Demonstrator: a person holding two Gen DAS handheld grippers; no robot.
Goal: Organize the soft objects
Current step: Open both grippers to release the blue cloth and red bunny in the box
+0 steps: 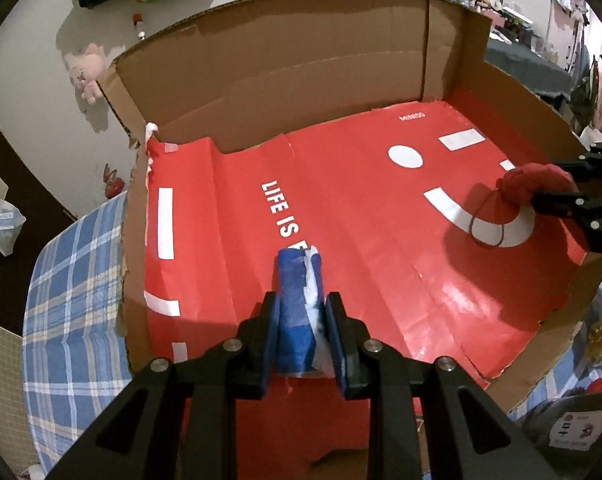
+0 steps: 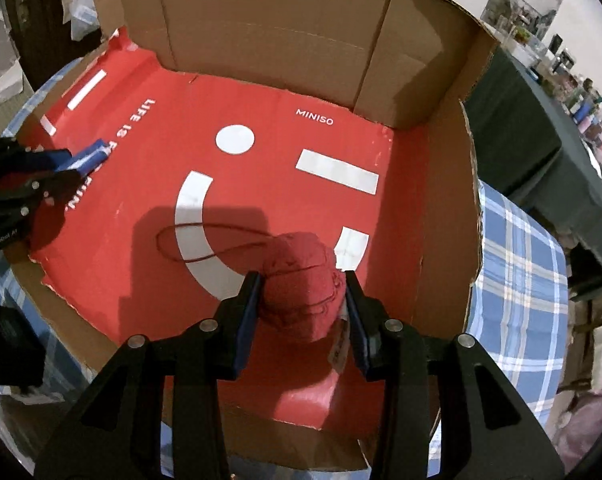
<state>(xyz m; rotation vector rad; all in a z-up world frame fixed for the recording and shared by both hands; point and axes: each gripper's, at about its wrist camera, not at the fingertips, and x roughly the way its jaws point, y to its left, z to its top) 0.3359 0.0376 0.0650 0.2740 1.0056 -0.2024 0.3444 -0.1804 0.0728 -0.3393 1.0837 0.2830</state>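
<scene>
Blue plaid cloth (image 1: 73, 280) underlies your cardboard box (image 1: 301, 80), lined with a red Miniso bag (image 2: 285, 184), and over it your left gripper (image 1: 300, 320) pinches a rolled blue-and-white fabric (image 1: 297, 312) while your right gripper (image 2: 301, 312) clamps a bunched red cloth pouch (image 2: 301, 284) trailing a cord loop (image 2: 181, 240).

So the right gripper (image 2: 301, 300) is clamped on a red fabric bundle (image 2: 301, 284), a thin dark cord (image 2: 205, 240) looping off it over the red liner (image 2: 269, 184) of the open cardboard box (image 2: 269, 40). Over on the left edge, the left gripper (image 2: 67, 166) is squeezing something blue (image 2: 91, 154). Blue plaid cloth (image 2: 517, 280) sits under the box.
</scene>
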